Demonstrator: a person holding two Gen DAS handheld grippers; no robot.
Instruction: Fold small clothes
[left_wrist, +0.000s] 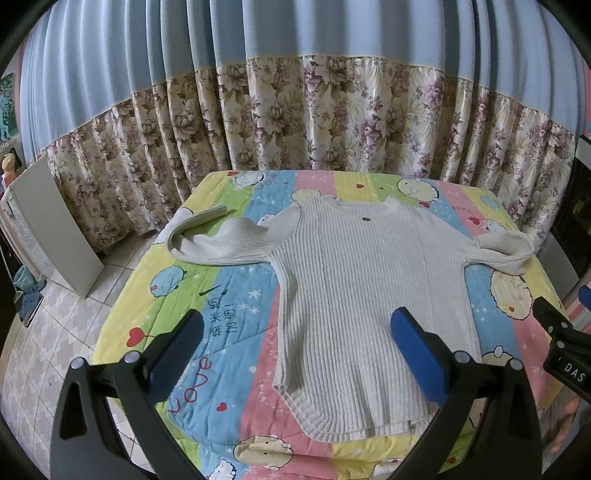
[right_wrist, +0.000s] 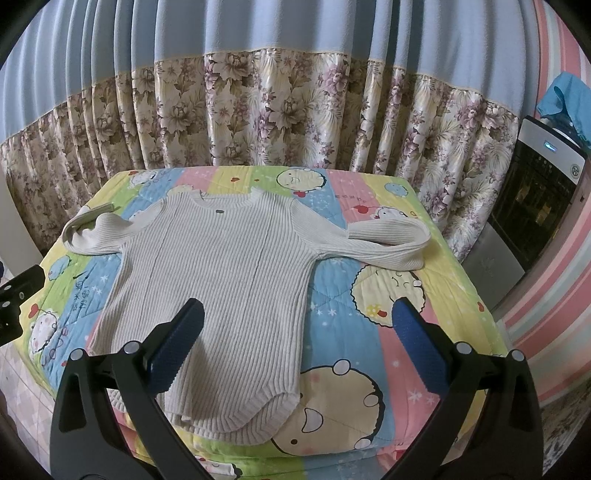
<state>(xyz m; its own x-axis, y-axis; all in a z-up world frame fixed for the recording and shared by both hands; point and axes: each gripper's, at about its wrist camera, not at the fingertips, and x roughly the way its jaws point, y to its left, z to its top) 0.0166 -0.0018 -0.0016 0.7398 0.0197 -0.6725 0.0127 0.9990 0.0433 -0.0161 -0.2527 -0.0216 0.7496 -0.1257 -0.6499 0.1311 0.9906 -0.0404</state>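
— Cream ribbed knit: a small sweater spread flat, front up, on a bed under a cartoon quilt striped in yellow, green, blue and pink. Anything holding it?

— Nothing. Left gripper hovering above the near hem, jaws wide apart, blue pads bare; one pad over the quilt beside the sweater's left edge, the other over the knit body. Right gripper likewise gaping, one pad over the lower body, the other over the quilt off to the right

— And the sleeves?

— Both bent back. Left sleeve looped outward and doubled over, cuff pointing toward the collar side. Right sleeve folded on itself near the far right edge of the bed, cuff end lying back toward the shoulder. Small dark tag just below the neckline. Hem curling slightly at the near edge of the mattress

— Any sight of one tool from the other?

— Yes: black frame of the right gripper poking in at the right border of the left wrist view, lettering "DAS" on it, fingertips of a hand just under it. Dark frame piece at the left border of the right wrist view too

— Surroundings?

— Curtain behind the bed, pale blue above, floral below. Tiled floor and a white panel leaning on the left; a dark appliance with a blue cloth on top on the right
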